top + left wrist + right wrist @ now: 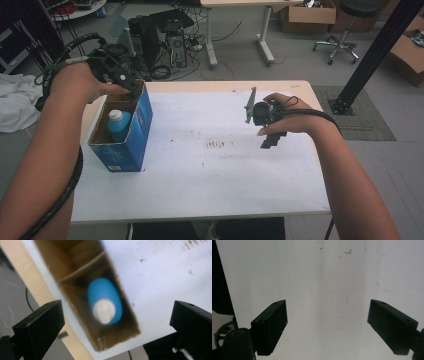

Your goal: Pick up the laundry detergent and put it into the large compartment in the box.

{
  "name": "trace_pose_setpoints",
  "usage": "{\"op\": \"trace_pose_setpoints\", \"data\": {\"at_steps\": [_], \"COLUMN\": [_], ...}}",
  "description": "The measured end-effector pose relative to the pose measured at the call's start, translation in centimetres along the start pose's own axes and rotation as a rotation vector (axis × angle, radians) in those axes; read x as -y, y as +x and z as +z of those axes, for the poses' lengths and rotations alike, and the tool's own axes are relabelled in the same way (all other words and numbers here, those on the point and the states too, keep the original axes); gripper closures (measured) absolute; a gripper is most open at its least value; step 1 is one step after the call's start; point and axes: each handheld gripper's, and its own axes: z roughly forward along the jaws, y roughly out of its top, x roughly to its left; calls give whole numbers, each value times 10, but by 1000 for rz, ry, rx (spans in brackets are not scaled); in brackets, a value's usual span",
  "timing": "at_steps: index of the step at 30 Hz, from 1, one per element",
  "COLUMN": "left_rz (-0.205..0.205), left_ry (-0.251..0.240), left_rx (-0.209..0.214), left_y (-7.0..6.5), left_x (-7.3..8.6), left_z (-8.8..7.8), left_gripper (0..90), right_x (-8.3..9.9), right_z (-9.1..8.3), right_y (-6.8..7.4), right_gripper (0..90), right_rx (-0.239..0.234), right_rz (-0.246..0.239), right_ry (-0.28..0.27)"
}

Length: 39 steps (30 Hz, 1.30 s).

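Note:
An open-topped blue carton point(131, 135) stands near the left edge of the white table point(200, 180). Inside it a blue bottle point(118, 122) with a white cap stands upright. My left gripper point(131, 90) hovers just above the carton's far end, pointing down, open and holding nothing. In the left gripper view the bottle point(105, 301) lies below, between the wide-apart jaws of the left gripper point(115, 308), inside the brown walls of the carton point(75, 290). My right gripper point(272, 140) hangs over the table's right part. In the right gripper view the right gripper point(327, 307) is open over bare table top.
Behind the table on the floor are a computer tower point(172, 37), tangled cables, another table's legs point(210, 40), a swivel chair point(345, 30) and cardboard boxes point(307, 15). A black slanted post point(375, 55) stands at the right. White cloth point(15, 105) lies at the left.

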Motion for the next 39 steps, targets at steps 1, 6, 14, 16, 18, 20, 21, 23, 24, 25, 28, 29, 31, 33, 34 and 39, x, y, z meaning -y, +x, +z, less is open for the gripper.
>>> {"op": "trace_pose_setpoints", "data": {"at_steps": [1,6,14,16,18,20,21,23,24,25,28,29,31,33,34,39], "left_rz": [24,191,399,479,548,610,643,699,723,763,829,840,864,887,894,929], "left_ry": [-1,-21,15,15,23,35,37,40,37,39,66,73,76,83,86,104], "left_rx": [4,40,87,84,88,97,103,123,122,128,130,132,137,143,143,158], "left_y": [-3,-26,-58,-65,-70,-74,-76,-80,-81,-83,-90,-92,-96,-100,-102,-110], "left_x": [-2,-14,-28,-30,-30,-30,-30,-29,-28,-28,-26,-26,-26,-26,-26,-27], "left_z": [-1,-3,13,19,24,30,32,37,38,41,47,49,53,57,58,64], "left_gripper": [1,1,1,1,1,1,1,1,1,1,1,1,1,1,1,1], "right_x": [1,4,4,4,3,3,3,2,2,2,2,2,1,1,1,1], "right_z": [-1,-7,-10,-10,-12,-12,-13,-14,-14,-15,-16,-16,-16,-16,-16,-13], "right_y": [0,0,0,0,-1,-1,-2,-3,-3,-4,-5,-5,-5,-6,-6,-8], "right_gripper": [165,164,164,164,164,164,164,164,164,164,164,164,164,164,164,164], "right_rx": [1,1,-3,-2,-6,-8,-9,-10,-10,-10,-10,-11,-11,-11,-12,-15], "right_rz": [1,8,5,2,-2,-3,-4,-5,-5,-5,-3,-3,-5,-7,-8,-12], "right_ry": [-5,-8,-3,0,3,8,10,13,11,14,16,17,28,31,31,45]}}
